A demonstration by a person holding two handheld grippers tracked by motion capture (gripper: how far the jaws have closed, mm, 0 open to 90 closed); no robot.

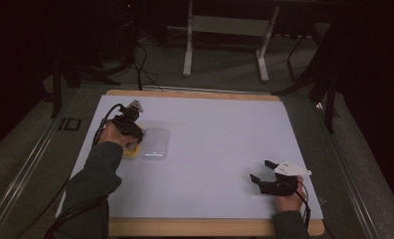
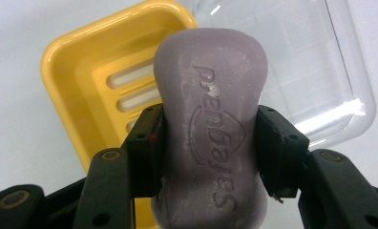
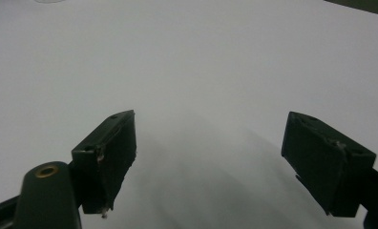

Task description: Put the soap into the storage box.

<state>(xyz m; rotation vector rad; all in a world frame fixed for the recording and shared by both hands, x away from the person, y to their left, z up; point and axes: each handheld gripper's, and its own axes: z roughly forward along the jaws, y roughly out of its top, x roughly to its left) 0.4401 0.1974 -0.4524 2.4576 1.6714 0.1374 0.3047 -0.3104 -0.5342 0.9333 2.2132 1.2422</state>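
Note:
A purple bar of soap [image 2: 211,129] with embossed lettering is clamped between the jaws of my left gripper [image 2: 208,148], held just above a yellow soap dish [image 2: 87,81] with slotted bottom. In the high view the left gripper [image 1: 130,130] hovers over the yellow dish [image 1: 132,152] at the table's left. A clear plastic lid [image 1: 155,144] lies right beside the dish, also seen as the clear lid [image 2: 316,62]. My right gripper [image 1: 262,171] rests open near the front right, its jaws [image 3: 211,162] wide apart over bare white surface.
The white table sheet [image 1: 220,134] has a wooden border [image 1: 195,226] at the front and back. Beyond the table stand a metal frame's legs [image 1: 187,55] and dark stands on the floor. Cables trail from both grippers.

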